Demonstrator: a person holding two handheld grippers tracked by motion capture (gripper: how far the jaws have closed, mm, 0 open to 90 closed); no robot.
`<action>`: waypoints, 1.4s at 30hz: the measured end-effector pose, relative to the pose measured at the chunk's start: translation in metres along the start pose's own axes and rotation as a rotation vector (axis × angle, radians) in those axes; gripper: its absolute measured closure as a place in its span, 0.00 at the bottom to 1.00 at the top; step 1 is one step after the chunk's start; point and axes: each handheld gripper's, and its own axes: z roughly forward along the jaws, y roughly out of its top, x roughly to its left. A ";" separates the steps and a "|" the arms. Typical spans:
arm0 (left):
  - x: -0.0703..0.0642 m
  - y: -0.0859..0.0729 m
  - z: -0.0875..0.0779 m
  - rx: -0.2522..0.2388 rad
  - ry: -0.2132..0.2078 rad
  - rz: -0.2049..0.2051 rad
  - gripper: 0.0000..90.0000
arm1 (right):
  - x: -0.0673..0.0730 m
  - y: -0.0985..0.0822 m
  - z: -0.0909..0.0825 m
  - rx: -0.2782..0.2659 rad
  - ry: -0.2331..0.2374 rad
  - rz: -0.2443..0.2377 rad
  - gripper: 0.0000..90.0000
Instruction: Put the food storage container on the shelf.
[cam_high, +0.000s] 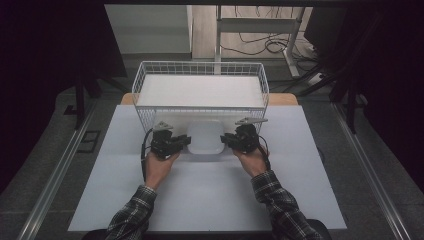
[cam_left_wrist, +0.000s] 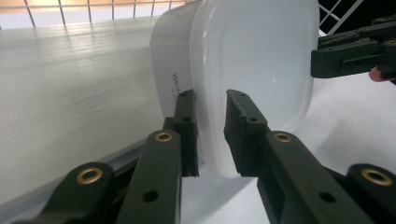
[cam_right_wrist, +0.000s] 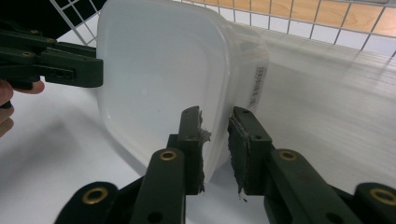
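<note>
Your left gripper (cam_left_wrist: 211, 135) and right gripper (cam_right_wrist: 215, 149) have fingers slightly apart, straddling opposite rims of the white rounded plastic container (cam_high: 204, 137); whether they pinch is unclear. It sits on the white bench (cam_high: 210, 195), against the white wire basket (cam_high: 200, 67).

Translucent white plastic container (cam_high: 205, 137) with smooth, slightly glossy lid, white-coated wire basket (cam_high: 200, 67) lined with matt ribbed sheet, matt black plastic grippers with brass-coloured rivets, matt white table (cam_high: 210, 195) cover, checked cloth sleeves

The left claw (cam_left_wrist: 212, 135) straddles the white container's (cam_left_wrist: 254, 60) rim beside the wire basket (cam_left_wrist: 93, 9).
</note>
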 end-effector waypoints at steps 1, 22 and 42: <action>0.000 0.000 0.001 0.004 0.008 0.008 0.80 | 0.000 0.000 0.002 0.001 -0.008 -0.004 0.78; -0.005 0.017 0.002 -0.075 0.118 0.071 0.40 | -0.001 0.016 0.006 -0.075 -0.082 -0.053 0.76; -0.023 -0.048 -0.055 -0.027 -0.033 0.074 0.11 | 0.026 -0.007 -0.017 -0.063 0.055 -0.137 0.96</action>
